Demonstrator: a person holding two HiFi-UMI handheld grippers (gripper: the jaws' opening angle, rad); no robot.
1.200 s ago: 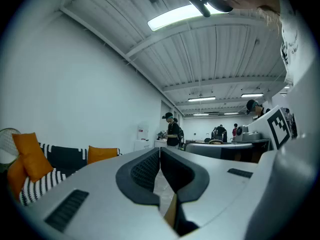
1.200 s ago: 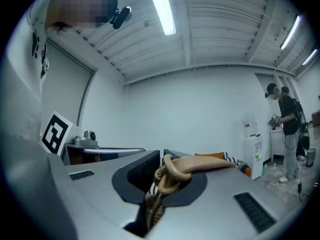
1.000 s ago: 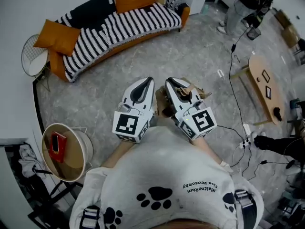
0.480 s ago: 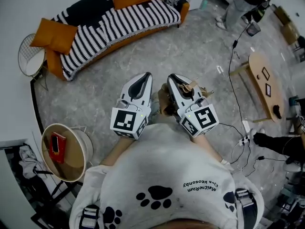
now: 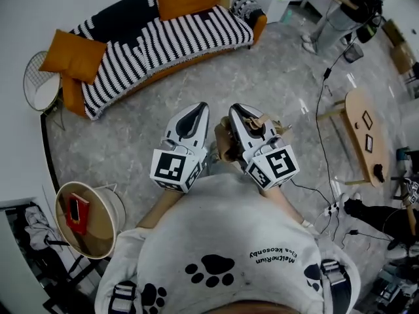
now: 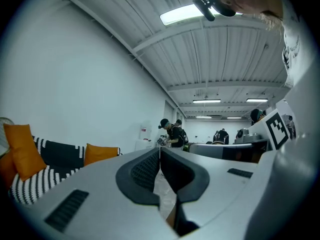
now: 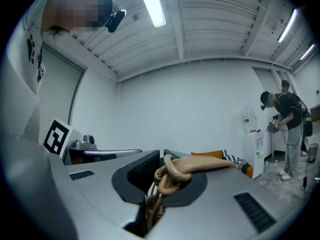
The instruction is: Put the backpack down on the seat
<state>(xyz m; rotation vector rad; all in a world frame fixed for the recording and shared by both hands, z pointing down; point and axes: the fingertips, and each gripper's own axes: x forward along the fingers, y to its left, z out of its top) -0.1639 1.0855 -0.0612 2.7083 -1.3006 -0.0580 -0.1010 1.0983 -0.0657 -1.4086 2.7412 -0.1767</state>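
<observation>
Right tool (image 7: pixel 161 158) was clenched on the backpack's tan strap (image 7: pixel 200 165) — a smooth, round loop tied in a knot. Left tool (image 6: pixel 160 153) had its jaws pressed together, with nothing seen in them. Soft and brown, the backpack (image 5: pixel 220 148) hung low between the two tools. Since a second ago both had moved on over the grey, stony floor (image 5: pixel 131 136) with the same grip — so the carrying went on. The stripy sofa (image 5: pixel 170 38), with its fat orange cushions (image 5: pixel 73 54), was well apart yet.

Striped cloth sofa (image 5: pixel 171 36), mottled stone floor (image 5: pixel 131 139)
</observation>
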